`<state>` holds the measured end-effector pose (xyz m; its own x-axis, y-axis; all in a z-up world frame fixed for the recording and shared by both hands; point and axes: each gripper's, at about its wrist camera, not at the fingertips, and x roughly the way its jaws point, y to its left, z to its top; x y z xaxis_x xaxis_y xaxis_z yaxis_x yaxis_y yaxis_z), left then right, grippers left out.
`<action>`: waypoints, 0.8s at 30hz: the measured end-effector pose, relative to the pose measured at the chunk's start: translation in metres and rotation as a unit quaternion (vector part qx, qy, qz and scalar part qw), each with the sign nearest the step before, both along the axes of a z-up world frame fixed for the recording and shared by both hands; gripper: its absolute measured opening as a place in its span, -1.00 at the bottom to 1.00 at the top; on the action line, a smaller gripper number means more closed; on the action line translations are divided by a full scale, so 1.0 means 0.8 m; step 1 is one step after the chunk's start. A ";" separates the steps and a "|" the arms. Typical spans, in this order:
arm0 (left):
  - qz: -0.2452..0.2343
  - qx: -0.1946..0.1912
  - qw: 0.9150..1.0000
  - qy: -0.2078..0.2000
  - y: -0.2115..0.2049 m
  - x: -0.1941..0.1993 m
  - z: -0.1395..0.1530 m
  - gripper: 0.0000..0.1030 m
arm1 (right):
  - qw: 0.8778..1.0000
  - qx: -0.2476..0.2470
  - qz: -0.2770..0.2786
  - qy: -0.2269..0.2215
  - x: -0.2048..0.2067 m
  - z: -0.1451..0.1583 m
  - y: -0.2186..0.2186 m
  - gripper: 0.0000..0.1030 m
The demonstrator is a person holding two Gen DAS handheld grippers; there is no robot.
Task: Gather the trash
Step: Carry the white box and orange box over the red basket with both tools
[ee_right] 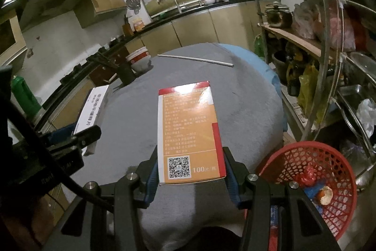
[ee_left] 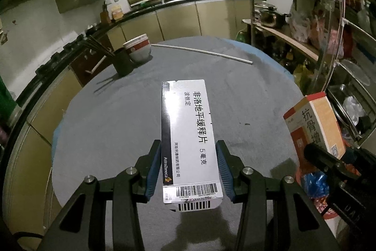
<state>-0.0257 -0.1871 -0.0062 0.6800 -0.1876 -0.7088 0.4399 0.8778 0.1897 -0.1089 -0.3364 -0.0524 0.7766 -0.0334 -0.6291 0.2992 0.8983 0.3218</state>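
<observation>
My left gripper [ee_left: 188, 153] is shut on a white medicine box [ee_left: 188, 128] with black print and holds it above the round grey table [ee_left: 112, 124]. My right gripper [ee_right: 190, 160] is shut on an orange medicine box [ee_right: 189, 131], also held above the table. The orange box shows at the right of the left wrist view [ee_left: 315, 124]; the white box shows at the left of the right wrist view [ee_right: 94, 107]. A red mesh basket [ee_right: 312, 157] stands low at the right of the table, with a red wrapper, blue scraps and an eggshell inside.
At the table's far side stand stacked bowls [ee_left: 137, 47], a dark chopstick holder [ee_left: 121, 61] and a long white rod [ee_left: 204, 52]. A metal shelf rack [ee_right: 329, 44] with pots and bags stands to the right. Kitchen counter and sink lie behind.
</observation>
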 end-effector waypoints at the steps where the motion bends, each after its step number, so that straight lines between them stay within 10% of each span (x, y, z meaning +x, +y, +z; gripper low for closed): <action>1: -0.001 0.001 1.000 0.002 0.000 0.001 -0.001 -0.07 | 1.000 0.000 -0.002 0.002 0.000 -0.001 -0.001 -0.01; 24: -0.002 -0.005 1.000 0.014 0.012 0.001 -0.012 -0.07 | 1.000 -0.012 0.006 0.026 0.008 -0.009 0.023 -0.01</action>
<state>-0.0252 -0.1776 -0.0159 0.6585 -0.1975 -0.7262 0.4483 0.8780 0.1677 -0.1028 -0.3183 -0.0596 0.7435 -0.0393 -0.6676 0.3033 0.9095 0.2842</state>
